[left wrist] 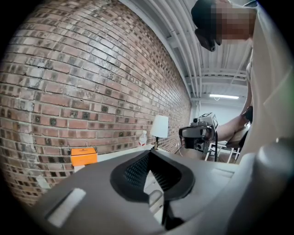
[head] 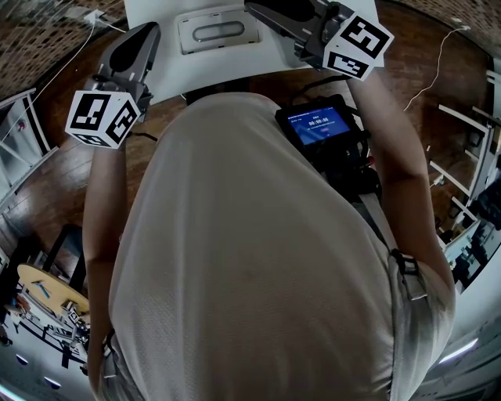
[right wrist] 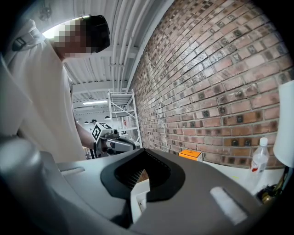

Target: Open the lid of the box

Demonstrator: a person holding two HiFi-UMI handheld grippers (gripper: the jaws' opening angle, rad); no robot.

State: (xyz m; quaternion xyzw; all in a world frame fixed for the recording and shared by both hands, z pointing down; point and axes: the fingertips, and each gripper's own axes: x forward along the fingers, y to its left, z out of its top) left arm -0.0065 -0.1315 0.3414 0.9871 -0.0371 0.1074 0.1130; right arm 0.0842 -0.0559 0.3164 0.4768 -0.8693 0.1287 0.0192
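Observation:
A white box [head: 218, 31] with a recessed handle in its lid lies on the white table [head: 156, 16] at the top of the head view. My left gripper [head: 143, 33] hangs at the table's near left edge, short of the box. Its jaws stand shut with nothing between them [left wrist: 154, 173]. My right gripper [head: 257, 9] reaches in from the right, close to the box's right end, also shut and empty [right wrist: 138, 176]. Below each gripper's jaws a bit of the white box [left wrist: 155, 195] [right wrist: 139, 202] shows. The lid lies flat.
The person's torso fills most of the head view, with a lit device [head: 317, 125] at the chest. An orange box [left wrist: 83, 156], a bottle [left wrist: 143, 137] and a white lamp [left wrist: 160, 126] stand along the brick wall. Metal shelving [right wrist: 120, 114] stands farther off.

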